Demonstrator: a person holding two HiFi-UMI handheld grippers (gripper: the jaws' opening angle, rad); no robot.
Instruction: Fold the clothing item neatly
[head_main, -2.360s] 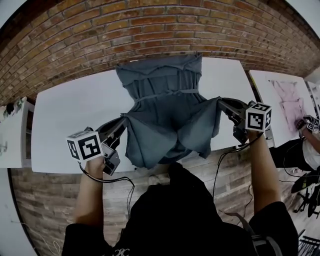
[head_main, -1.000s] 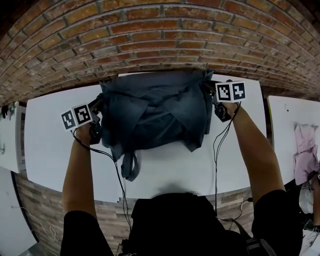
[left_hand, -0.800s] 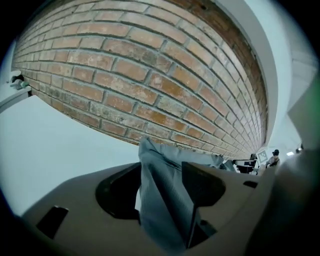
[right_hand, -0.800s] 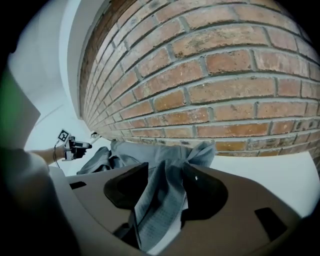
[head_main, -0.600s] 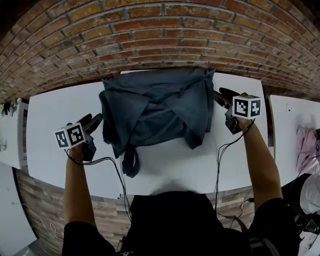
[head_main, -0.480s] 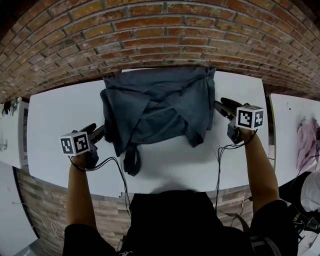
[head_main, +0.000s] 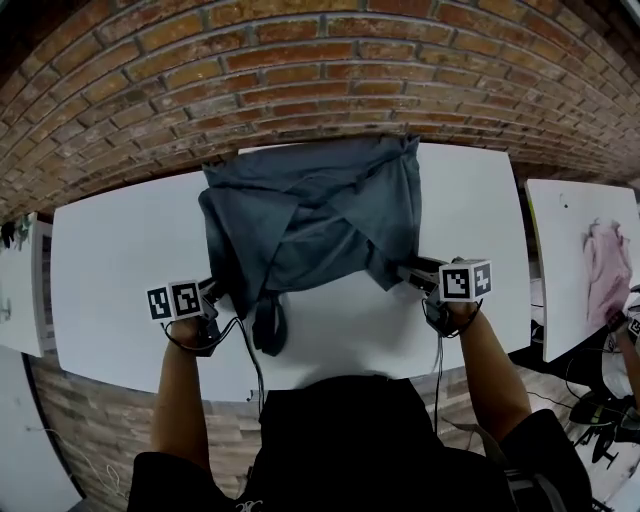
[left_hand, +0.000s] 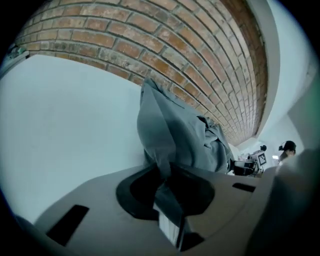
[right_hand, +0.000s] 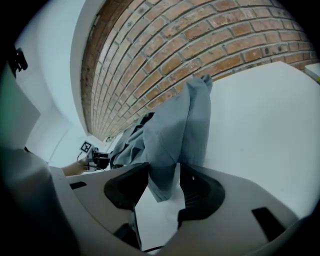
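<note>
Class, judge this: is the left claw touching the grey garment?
Touching. The left gripper view shows a fold of the grey garment pinched in the left claw, whose jaws have just been closing.

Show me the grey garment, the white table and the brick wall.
grey garment (head_main: 320, 205): head view, middle of the cloth.
white table (head_main: 120, 260): head view, bare left part.
brick wall (head_main: 300, 70): head view, bricks above the table.
</note>
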